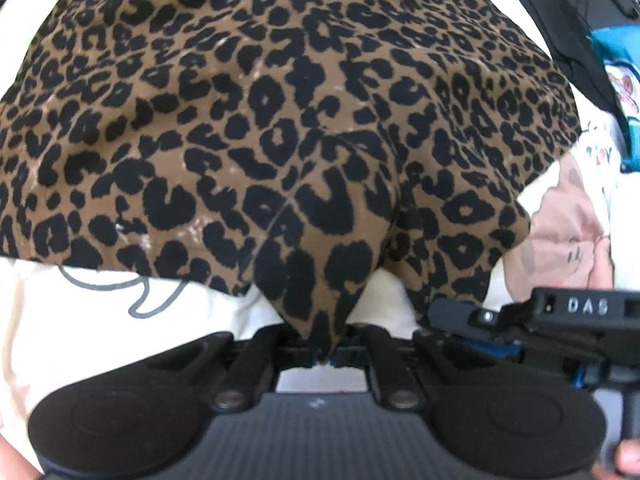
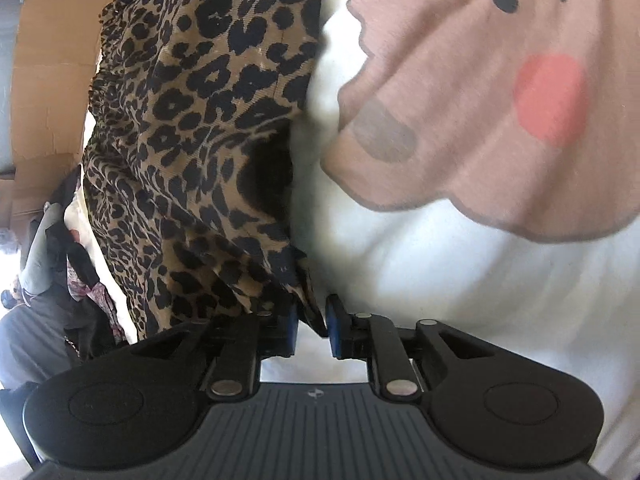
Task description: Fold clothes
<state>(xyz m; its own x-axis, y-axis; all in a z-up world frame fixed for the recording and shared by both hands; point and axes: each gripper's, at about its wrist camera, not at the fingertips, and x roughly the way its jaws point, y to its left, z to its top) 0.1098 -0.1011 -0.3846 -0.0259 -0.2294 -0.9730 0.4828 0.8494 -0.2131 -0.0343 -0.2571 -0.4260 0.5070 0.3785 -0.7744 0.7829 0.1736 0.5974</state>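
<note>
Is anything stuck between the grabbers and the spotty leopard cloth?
Nothing visible is. The brown-and-black leopard-print cloth reaches right between the left gripper fingers, and its edge hangs in the gap of the right gripper, over the white printed sheet.

Each camera sits just behind its own tongs and looks forward along them, so the black frame and linkages fill the bottom of both views. The left wrist view faces steeply down and very close onto the leopard-print garment (image 1: 280, 120), which covers most of the picture, with the white sheet (image 1: 80, 320) under it; the right tongs (image 1: 500, 320) enter at its lower right edge. The right wrist view looks down at a slant, equally near, along the garment's edge (image 2: 208, 140) on its left. Both views share the garment, the sheet and its pink cartoon print (image 2: 500, 100).
</note>
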